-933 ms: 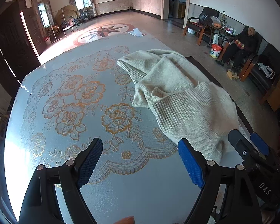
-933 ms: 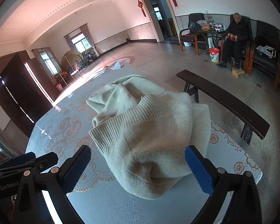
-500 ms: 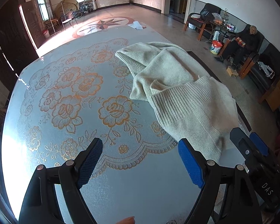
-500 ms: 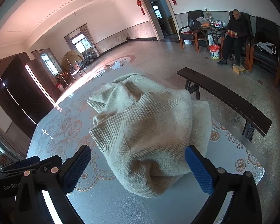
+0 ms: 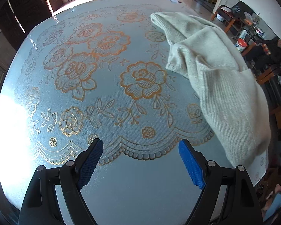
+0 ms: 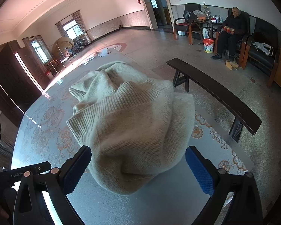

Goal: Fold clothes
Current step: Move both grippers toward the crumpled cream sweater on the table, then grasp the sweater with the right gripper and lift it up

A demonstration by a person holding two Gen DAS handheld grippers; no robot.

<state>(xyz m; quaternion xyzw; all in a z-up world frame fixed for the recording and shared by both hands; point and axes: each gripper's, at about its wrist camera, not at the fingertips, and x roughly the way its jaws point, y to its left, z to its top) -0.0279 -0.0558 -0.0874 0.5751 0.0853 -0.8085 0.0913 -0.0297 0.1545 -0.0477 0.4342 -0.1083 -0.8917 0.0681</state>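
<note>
A cream knitted sweater (image 6: pixel 133 131) lies crumpled in a heap on the table (image 5: pixel 121 196), which wears a pale blue cloth printed with orange roses. In the right wrist view the heap sits straight ahead at twelve o'clock of the right gripper (image 6: pixel 138 170), its near rounded edge reaching down between the two blue-padded fingers (image 6: pixel 200 172). The jaws are spread wide and hold nothing; whether the left pad brushes the knit at about ten o'clock cannot be told. The ribbed hem runs across the upper left of the heap, and a folded sleeve part lies behind it toward eleven o'clock.

In the left wrist view the sweater (image 5: pixel 215 78) stretches from one o'clock down to three o'clock of the left gripper (image 5: pixel 140 161), well off to its right side. That gripper is likewise spread wide and empty, poised over bare cloth just short of the scalloped border of the rose pattern, apart from the garment.

Beyond the table, at two o'clock in the right wrist view, stands a dark wooden bench (image 6: pixel 215 95), and farther back a seated person (image 6: pixel 232 30) in a black armchair.
</note>
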